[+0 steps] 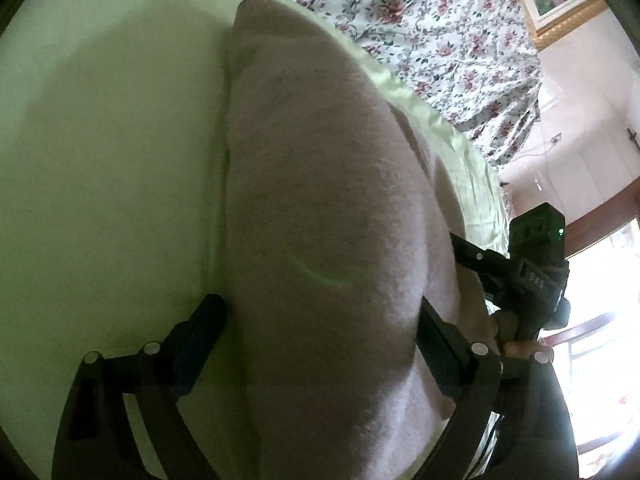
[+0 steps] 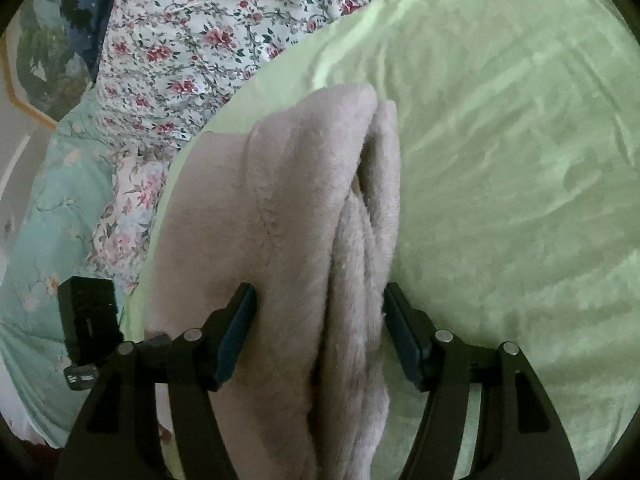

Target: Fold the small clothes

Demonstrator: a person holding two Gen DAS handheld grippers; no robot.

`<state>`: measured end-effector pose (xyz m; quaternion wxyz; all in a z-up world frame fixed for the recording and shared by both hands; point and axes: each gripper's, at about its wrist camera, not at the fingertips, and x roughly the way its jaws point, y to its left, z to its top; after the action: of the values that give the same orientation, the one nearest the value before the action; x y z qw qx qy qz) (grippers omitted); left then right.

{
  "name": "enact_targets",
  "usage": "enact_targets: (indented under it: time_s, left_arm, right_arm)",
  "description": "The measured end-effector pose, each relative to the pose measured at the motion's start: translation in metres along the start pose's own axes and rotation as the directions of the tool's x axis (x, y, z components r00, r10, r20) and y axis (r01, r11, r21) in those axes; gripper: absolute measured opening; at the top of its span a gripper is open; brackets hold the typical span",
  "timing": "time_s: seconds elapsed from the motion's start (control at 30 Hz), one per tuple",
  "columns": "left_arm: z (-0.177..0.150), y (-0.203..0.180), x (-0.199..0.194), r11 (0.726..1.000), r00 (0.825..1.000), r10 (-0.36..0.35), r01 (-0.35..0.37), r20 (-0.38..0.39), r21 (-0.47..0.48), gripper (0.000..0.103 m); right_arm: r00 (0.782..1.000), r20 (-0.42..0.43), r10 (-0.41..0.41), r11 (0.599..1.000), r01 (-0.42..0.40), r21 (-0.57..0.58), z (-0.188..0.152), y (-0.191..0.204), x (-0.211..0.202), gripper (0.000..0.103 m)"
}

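A fuzzy pale pink garment lies folded in thick layers on a light green sheet. My left gripper has a finger on each side of the folded bundle and is closed on it. In the right wrist view the same garment shows several stacked folds. My right gripper also clamps the bundle between its two fingers. The right gripper's body and the hand that holds it show at the right of the left wrist view.
A floral bedcover lies beyond the green sheet, also seen in the left wrist view. A teal floral quilt lies at the left. A gold-framed picture and a bright window are at the right.
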<state>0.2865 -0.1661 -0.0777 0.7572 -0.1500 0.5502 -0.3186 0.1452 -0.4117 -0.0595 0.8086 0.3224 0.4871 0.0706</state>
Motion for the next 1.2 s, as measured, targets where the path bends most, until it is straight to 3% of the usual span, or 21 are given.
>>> enact_targets:
  time_s: [0.07, 0.1, 0.2, 0.3, 0.37, 0.63, 0.93, 1.07, 1.2]
  left_arm:
    - [-0.001, 0.0, 0.0, 1.0, 1.0, -0.002, 0.002, 0.004, 0.019, 0.089]
    - [-0.002, -0.001, 0.0, 0.999, 1.0, 0.002, -0.003, 0.008, 0.036, 0.081]
    - [-0.002, -0.008, 0.003, 0.998, 1.0, -0.007, 0.006, 0.012, 0.068, 0.068]
    - [-0.004, -0.013, -0.004, 0.996, 0.999, -0.008, 0.005, 0.034, 0.087, 0.057]
    - [-0.006, -0.015, -0.015, 0.996, 0.998, -0.02, 0.015, 0.052, 0.093, 0.053]
    - [-0.027, 0.002, -0.088, 0.995, 0.992, -0.016, 0.003, 0.124, 0.099, 0.051]
    - [-0.071, 0.044, -0.183, 0.993, 0.976, 0.06, -0.079, 0.211, 0.083, 0.051]
    - [-0.088, 0.072, -0.207, 0.995, 0.97, 0.076, -0.09, 0.233, 0.052, 0.051]
    - [-0.104, 0.106, -0.202, 0.996, 0.976, 0.092, -0.092, 0.196, -0.01, 0.052]
  right_arm:
    - [1.0, -0.003, 0.008, 1.0, -0.008, 0.008, 0.001, -0.001, 0.003, 0.066]
    - [1.0, -0.007, 0.007, 1.0, -0.007, 0.005, 0.002, 0.0, 0.005, 0.064]
    - [0.999, -0.036, -0.008, 1.0, 0.008, -0.011, 0.001, 0.005, 0.014, 0.046]
    - [0.999, -0.025, -0.021, 1.0, 0.021, -0.012, -0.001, 0.01, 0.014, 0.035]
    - [1.0, 0.0, -0.023, 1.0, 0.023, -0.019, -0.004, 0.018, 0.008, 0.032]
    - [0.998, 0.037, 0.053, 0.996, -0.05, -0.076, -0.027, 0.069, 0.002, 0.03]
    - [0.983, -0.015, 0.18, 0.968, -0.18, -0.174, -0.066, 0.15, 0.042, 0.03]
    - [0.974, -0.056, 0.22, 0.956, -0.226, -0.186, -0.08, 0.174, 0.068, 0.03]
    - [0.975, -0.1, 0.199, 0.958, -0.215, -0.187, -0.091, 0.183, 0.093, 0.03]
